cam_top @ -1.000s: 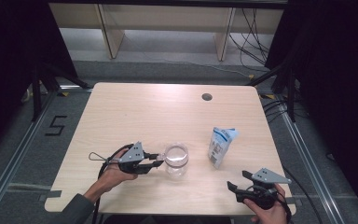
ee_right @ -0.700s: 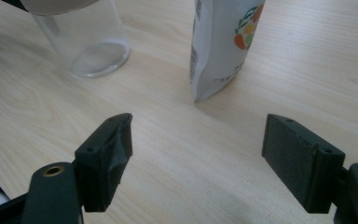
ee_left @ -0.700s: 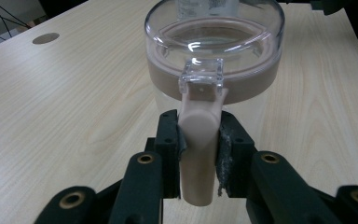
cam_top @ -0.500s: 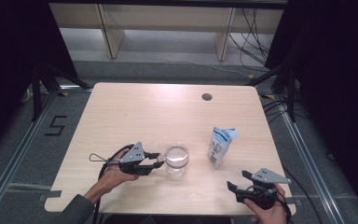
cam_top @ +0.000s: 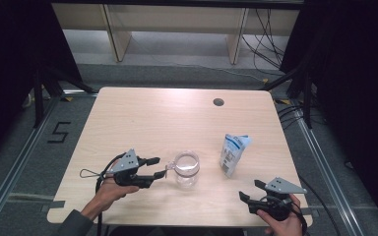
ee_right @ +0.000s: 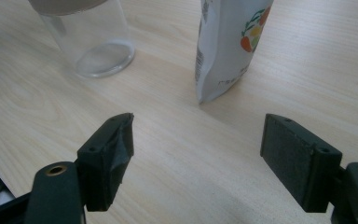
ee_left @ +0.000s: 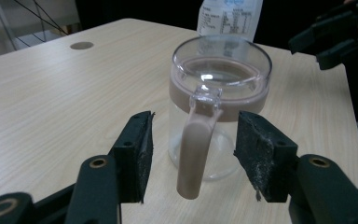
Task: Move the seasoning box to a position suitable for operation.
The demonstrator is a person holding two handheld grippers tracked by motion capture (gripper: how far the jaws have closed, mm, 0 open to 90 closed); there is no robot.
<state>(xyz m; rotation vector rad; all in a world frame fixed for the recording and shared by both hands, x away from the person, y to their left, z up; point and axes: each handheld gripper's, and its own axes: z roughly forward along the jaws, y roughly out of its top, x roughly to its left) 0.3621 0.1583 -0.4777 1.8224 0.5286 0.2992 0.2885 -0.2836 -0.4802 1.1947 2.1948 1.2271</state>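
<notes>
Release at the table's near edge: the left gripper (cam_top: 161, 167) has just been opening its 2 jaws, and in the left gripper view the taupe handle (ee_left: 196, 151) of a clear glass jug (ee_left: 220, 100) stands in the gap between them, with daylight on both sides and neither pad touching it. The jug sits upright on the pale wooden table (cam_top: 177, 113), toward the person's side and a little left of centre, its handle turned toward that gripper. A taupe band runs round it just under the rim, and no contents can be made out inside.

Just to the jug's right in the high view stands a white and blue pouch (cam_top: 234, 153), upright, near the jug but apart from it. The right gripper (cam_top: 248, 191) hangs at the near right corner with its jaws spread wide and nothing between them; in the right gripper view its pads frame bare tabletop, with the pouch (ee_right: 233, 46) ahead of it and the jug's base (ee_right: 105, 57) off to the left.

By the look of it, the step in hand is letting go of the jug's handle after setting it down. The next move probably falls to the right gripper: it would need to travel forward to the pouch, square its open jaws on the pouch's narrow sides and close gently, since the soft upright pack could tip or buckle. The left gripper should back straight off the handle so it does not drag the jug.
</notes>
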